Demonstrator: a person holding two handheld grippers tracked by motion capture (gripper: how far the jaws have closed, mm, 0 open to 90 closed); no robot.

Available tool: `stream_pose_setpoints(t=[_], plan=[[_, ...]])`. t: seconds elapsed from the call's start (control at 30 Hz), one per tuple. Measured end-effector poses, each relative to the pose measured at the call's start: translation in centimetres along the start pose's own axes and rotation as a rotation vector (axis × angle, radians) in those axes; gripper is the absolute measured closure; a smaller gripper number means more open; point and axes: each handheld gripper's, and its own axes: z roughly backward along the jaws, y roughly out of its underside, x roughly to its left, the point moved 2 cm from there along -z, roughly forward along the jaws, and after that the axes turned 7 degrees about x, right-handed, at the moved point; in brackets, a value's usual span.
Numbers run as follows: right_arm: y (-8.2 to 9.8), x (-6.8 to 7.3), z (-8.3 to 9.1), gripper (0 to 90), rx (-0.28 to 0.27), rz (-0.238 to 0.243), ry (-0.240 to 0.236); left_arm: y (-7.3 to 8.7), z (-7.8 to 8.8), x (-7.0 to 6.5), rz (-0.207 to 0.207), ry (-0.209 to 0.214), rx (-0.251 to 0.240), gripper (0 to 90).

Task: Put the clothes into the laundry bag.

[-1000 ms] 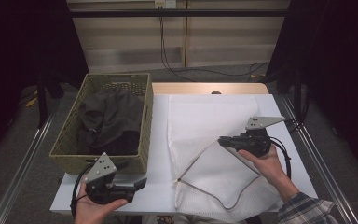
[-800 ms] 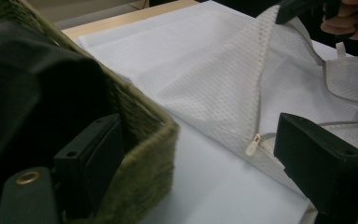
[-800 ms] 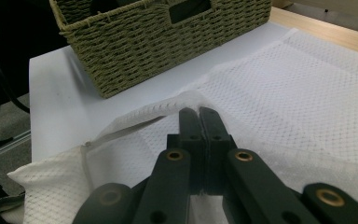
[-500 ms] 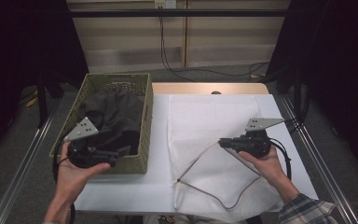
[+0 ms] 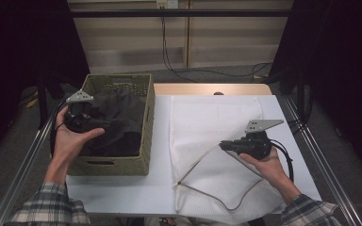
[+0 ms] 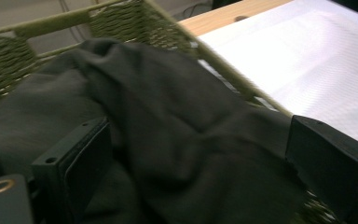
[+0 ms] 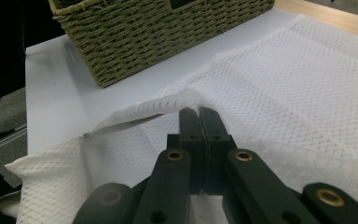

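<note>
A green woven basket (image 5: 109, 165) at the table's left holds a dark garment (image 5: 120, 117). My left gripper (image 5: 98, 125) hovers over the basket's left side. Its jaws have just been opening and stand wide apart in the left gripper view, with the dark garment (image 6: 168, 116) lying under and between them, unpressed. A white mesh laundry bag (image 5: 217, 115) lies flat to the right of the basket. My right gripper (image 5: 222, 145) is shut on the bag's upper rim (image 7: 168, 103) and holds the mouth lifted open toward the basket (image 7: 168, 32).
The bag's drawstring (image 5: 217, 200) loops over the mesh near the table's front edge. A white table (image 5: 161, 141) carries everything, with a wooden strip (image 5: 198, 89) at its far side. Metal rails run along both sides, and cables hang behind.
My left hand has travelled from the table's front left corner up and away from me, over the basket, and its jaws stand wider. The right gripper and the bag have stayed put.
</note>
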Motion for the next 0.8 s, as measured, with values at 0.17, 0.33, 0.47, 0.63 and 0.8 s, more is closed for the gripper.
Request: stream_pose_setpoints(t=[0.17, 0.33, 0.47, 0.63, 0.8], plan=[[0.1, -0.3, -0.1, 89.6, -0.001, -0.004, -0.006, -0.6, -1.5, 2.5, 0.036, -0.039, 0.060, 5.5], [0.1, -0.2, 0.0, 89.6, 0.001, -0.001, -0.006, 0.1, -3.4, 4.0, 0.056, -0.062, 0.135, 1.9], [0.1, -0.3, 0.0, 89.6, 0.000, -0.001, -0.008, 1.0, -5.3, 4.1, 0.062, -0.085, 0.208, 0.4], [0.1, -0.2, 0.0, 89.6, 0.000, -0.002, -0.008, 2.0, -7.3, 3.6, 0.027, -0.075, 0.303, 0.0], [0.1, -0.2, -0.2, 89.6, 0.007, 0.008, -0.007, 2.5, -8.1, 3.7, -0.044, -0.112, 0.373, 0.0]])
